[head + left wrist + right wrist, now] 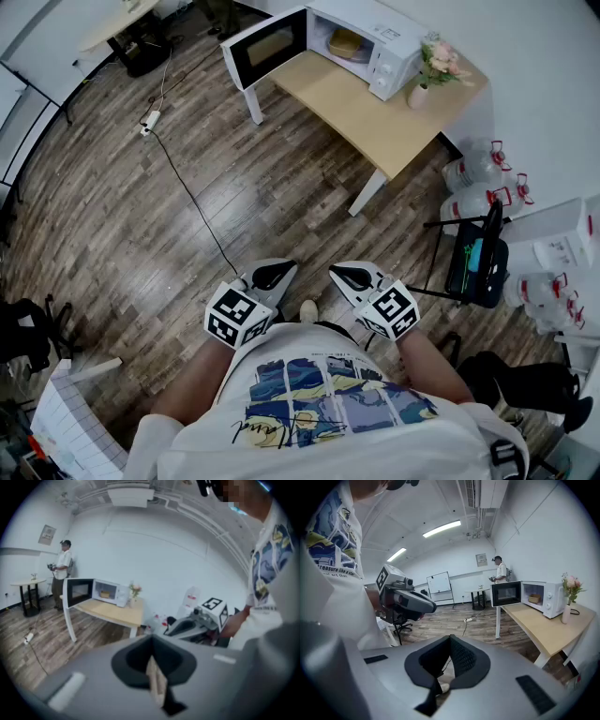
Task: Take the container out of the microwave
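A white microwave [361, 42] stands on the far end of a light wooden table [375, 112] with its door [267, 45] swung open. Inside it sits a tan container [345, 42], also visible as the container [105, 594] in the left gripper view and the container [533, 598] in the right one. Both grippers are held close to my body, far from the table. My left gripper [284, 269] and right gripper [339, 273] are shut with nothing between the jaws. The left gripper [151, 638] and the right gripper [451, 637] each show jaws meeting at the tip.
A vase of pink flowers [433, 66] stands beside the microwave. A power strip and cable [150, 122] lie on the wooden floor. Water jugs [483, 183] and a black chair [473, 258] are at the right. A person [61, 571] stands beyond the table.
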{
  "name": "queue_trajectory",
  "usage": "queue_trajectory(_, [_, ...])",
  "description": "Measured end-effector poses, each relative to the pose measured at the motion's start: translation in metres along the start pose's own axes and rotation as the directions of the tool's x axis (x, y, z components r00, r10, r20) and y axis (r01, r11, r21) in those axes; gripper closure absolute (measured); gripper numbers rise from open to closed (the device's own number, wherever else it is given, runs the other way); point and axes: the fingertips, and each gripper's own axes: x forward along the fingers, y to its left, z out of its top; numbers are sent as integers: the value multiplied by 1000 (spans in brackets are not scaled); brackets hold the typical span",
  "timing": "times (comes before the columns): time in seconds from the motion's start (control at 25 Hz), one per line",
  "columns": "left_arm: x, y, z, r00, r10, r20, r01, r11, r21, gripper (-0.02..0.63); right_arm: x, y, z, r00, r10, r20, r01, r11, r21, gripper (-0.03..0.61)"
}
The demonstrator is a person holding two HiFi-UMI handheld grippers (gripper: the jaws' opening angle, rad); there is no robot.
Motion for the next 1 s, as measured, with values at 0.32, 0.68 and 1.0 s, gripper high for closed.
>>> queue_trajectory(0.32, [18, 37, 13, 1000, -10, 13, 10, 1000, 4, 606, 27, -29, 12, 1000, -7, -5, 7, 1000, 0, 572])
queue_trajectory(0.68, [30, 133, 57, 995, -85, 48, 82, 995, 60, 605, 97, -87, 67, 995, -91, -41, 91, 996, -17, 571])
queue_trajectory(1.0, [8, 240, 88, 992, -114, 47, 109, 989, 98, 604, 192, -135, 138, 988, -132, -73, 126, 988, -85, 569])
